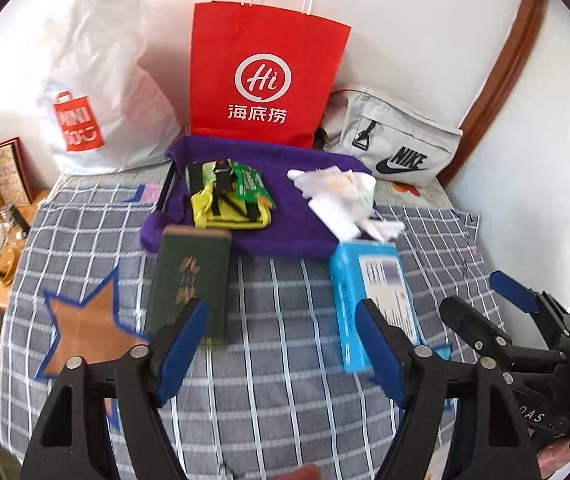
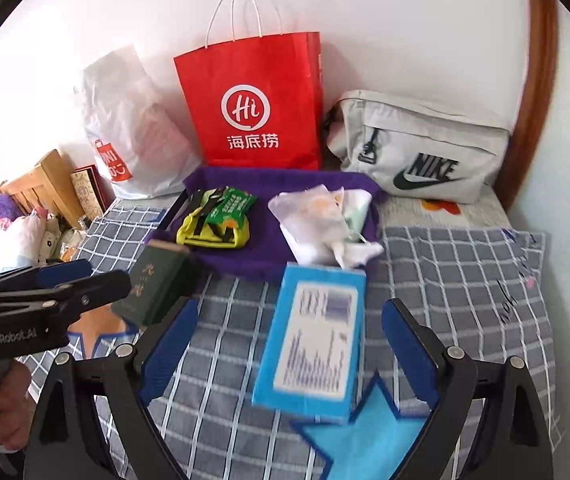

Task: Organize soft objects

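Red bag point(image 2: 251, 100): matt paper, string handles. White bag point(image 2: 133, 128) left of it: thin glossy plastic; grey pouch point(image 2: 425, 144) on its right: woven cloth. Purple mat point(image 2: 269, 240) in front: fuzzy fabric.

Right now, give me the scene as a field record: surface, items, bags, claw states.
surface: grey checked blanket on a bed
mat: purple cloth at the far end
on mat: yellow-green pouch, green snack packet, white tissue packs
near items: green book, blue box, both on the blanket
bags at wall: red paper bag, white plastic bag, grey Nike bag
left claw: open, empty
right claw: open, blue box between its fingers, not gripped
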Demonstrator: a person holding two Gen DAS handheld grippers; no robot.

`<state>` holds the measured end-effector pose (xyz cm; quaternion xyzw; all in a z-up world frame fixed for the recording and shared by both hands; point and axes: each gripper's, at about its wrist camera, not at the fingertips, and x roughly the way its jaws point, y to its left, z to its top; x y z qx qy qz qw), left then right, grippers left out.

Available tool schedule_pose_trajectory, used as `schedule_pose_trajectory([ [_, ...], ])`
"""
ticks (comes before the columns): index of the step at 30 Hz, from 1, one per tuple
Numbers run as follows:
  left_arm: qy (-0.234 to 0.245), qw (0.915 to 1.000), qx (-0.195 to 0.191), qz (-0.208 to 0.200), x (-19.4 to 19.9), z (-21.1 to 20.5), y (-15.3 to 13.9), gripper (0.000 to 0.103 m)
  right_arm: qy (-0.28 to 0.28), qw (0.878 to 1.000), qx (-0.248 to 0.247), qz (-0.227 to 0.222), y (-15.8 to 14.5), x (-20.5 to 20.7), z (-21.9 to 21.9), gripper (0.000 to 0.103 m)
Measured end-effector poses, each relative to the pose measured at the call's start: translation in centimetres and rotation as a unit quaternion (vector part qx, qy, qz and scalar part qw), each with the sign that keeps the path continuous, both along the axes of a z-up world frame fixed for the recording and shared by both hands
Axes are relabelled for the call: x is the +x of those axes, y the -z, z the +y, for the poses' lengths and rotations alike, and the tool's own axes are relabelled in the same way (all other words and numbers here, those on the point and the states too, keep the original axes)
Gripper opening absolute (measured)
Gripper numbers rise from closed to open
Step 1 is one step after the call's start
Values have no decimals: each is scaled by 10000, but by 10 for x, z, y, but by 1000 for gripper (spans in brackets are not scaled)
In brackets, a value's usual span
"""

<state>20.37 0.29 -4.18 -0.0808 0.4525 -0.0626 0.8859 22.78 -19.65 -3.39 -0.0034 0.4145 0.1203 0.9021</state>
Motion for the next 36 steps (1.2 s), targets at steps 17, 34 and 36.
schedule_pose_trajectory([
  [17, -504, 9955, 615, -521, -138, -10, -11, 83, 354, 9990, -61, -264, -6, -138, -23, 96],
  [34, -606, 9935, 563, -780, -190, -11, -22, 83, 329, 9971, -51, -678, -31, -205, -28, 96],
  [36, -595, 9936, 555, -783, -192, -11, -23, 83, 304, 9970, -62, -705, -32, -208, -26, 96],
])
